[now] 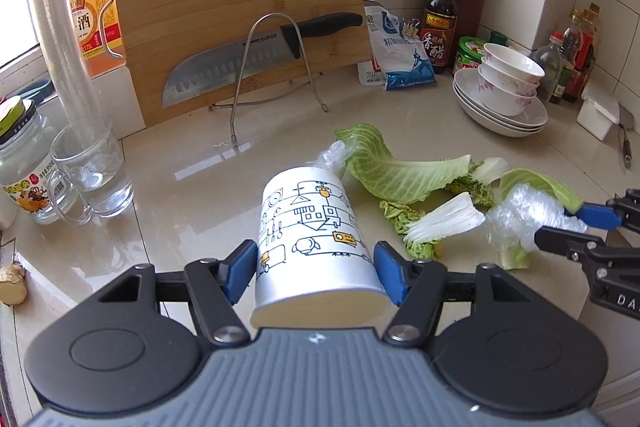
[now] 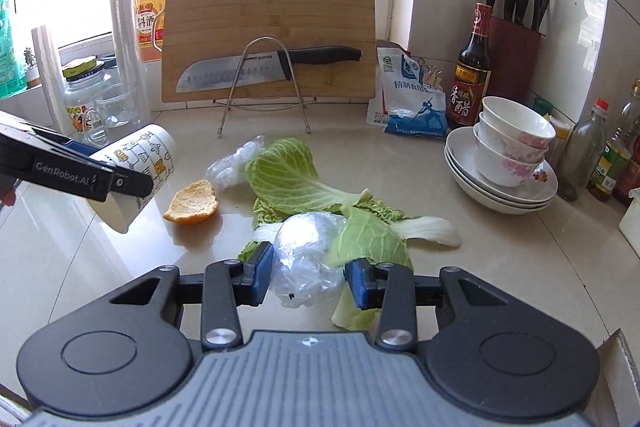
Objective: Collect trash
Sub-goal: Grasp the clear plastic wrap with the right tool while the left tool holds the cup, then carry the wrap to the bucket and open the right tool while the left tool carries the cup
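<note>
— Nearest item, left side?
— Left gripper [image 1: 316, 267], blue pads pressed on a paper cup [image 1: 310, 239] printed with line drawings, held tilted above the countertop [image 1: 180, 211].
— Right side?
— Right gripper [image 2: 308, 277], clamped on a wad of plastic wrap [image 2: 308, 247] together with a cabbage leaf [image 2: 368, 231], lifted off the counter.
— Loose trash listed?
— More cabbage leaves [image 2: 288, 175], a second plastic wad [image 2: 234, 165], an orange peel [image 2: 192, 202], all lying on the counter between the grippers and the cutting board [image 2: 268, 27].
— Other stock?
— Knife [image 2: 256, 67] on a wire rack; stacked bowls [image 2: 512, 143].
</note>
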Tool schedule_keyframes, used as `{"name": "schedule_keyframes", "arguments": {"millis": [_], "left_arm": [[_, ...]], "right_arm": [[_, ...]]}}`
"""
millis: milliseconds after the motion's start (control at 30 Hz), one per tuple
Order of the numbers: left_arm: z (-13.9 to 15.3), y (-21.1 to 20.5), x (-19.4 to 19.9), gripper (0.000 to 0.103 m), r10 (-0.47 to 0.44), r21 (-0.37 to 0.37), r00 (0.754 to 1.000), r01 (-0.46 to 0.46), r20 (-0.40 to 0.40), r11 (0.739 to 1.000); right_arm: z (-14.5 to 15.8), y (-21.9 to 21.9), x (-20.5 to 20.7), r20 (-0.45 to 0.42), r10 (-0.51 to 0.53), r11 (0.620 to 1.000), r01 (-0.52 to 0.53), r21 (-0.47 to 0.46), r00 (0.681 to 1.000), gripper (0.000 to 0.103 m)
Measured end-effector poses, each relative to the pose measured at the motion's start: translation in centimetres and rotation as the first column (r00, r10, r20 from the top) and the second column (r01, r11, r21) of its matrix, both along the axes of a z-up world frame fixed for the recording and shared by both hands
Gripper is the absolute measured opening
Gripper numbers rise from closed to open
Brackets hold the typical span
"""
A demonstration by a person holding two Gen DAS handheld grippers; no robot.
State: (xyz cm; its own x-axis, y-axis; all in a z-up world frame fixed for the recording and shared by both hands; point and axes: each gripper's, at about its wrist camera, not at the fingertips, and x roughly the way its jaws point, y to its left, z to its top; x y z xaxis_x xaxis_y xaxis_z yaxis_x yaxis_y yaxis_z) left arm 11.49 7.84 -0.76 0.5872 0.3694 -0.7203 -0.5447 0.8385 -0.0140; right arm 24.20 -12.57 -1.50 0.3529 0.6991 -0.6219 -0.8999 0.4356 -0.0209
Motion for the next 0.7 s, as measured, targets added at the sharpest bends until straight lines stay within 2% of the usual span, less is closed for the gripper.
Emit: {"name": "schedule_keyframes", "arguments": {"millis": [200, 367, 700], "left_arm": [[0.1, -0.9, 0.4, 0.064, -0.055, 0.021, 0.998, 0.055, -0.018, 0.998], [0.0, -2.1, 1.3, 0.064, -0.140, 0.012, 0.989, 0.140, -0.041, 0.990], [0.3, -4.8, 2.8, 0.063, -0.321, 0.013, 0.944, 0.323, -0.079, 0.946]], "right_arm": [[0.7, -0.1, -0.2, 0.029, 0.026, 1.000, -0.026, 0.002, 0.999, 0.044], [0.5, -0.6, -0.7, 0.023, 0.026, 1.000, -0.026, -0.004, 0.999, 0.044], [0.3, -2.3, -0.8, 0.012, -0.009, 1.000, 0.009, -0.019, 1.000, 0.044]]}}
